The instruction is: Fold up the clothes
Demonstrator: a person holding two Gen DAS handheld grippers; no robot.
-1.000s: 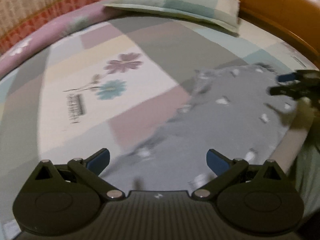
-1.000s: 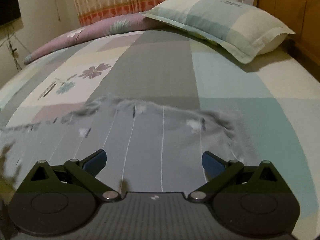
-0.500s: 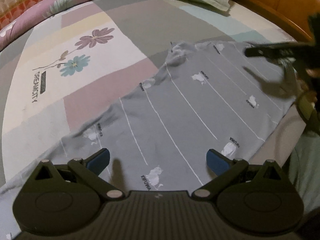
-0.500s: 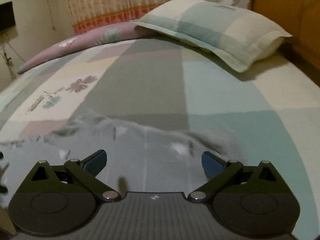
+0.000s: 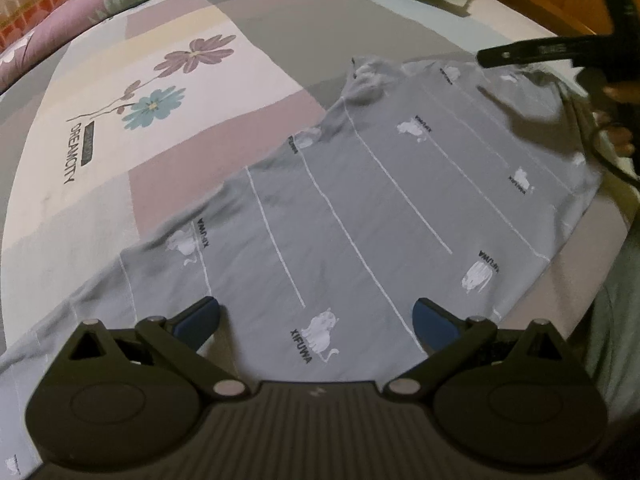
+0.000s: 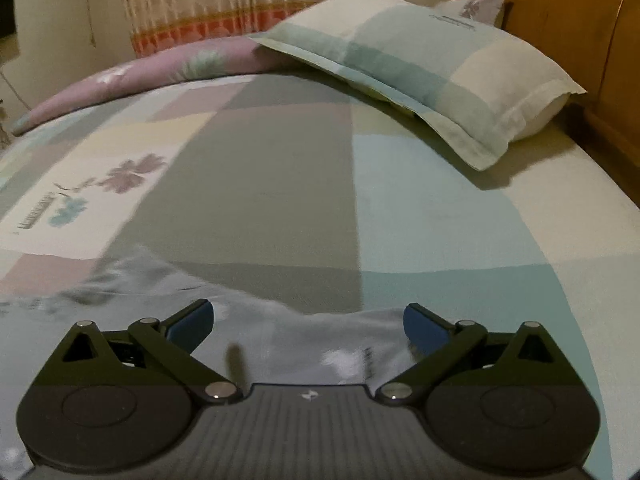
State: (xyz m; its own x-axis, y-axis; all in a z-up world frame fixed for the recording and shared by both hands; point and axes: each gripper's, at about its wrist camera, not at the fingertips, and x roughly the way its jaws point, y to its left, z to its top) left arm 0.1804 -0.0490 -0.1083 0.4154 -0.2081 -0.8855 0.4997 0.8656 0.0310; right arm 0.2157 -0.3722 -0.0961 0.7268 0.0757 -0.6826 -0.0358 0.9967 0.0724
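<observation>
A grey garment (image 5: 380, 200) with thin white stripes and small white cat prints lies spread flat on the bed. My left gripper (image 5: 316, 316) hovers open over its near part, nothing between the blue pads. My right gripper (image 6: 308, 318) is open too, above the garment's far edge (image 6: 280, 332), which looks blurred. In the left wrist view the right gripper (image 5: 560, 50) shows as a dark shape at the upper right, over the garment's far end, with a hand (image 5: 620, 120) behind it.
The patchwork bedsheet (image 6: 280, 184) with flower prints stretches beyond the garment. A checked pillow (image 6: 432, 72) lies at the head by the wooden headboard (image 6: 580, 40). A folded purple quilt (image 6: 132, 80) and a curtain (image 6: 240, 0) lie at the far side.
The left gripper has moved lower and closer over the garment, which now lies flat. The right gripper has tilted up and back, so less of the garment shows in its view.
</observation>
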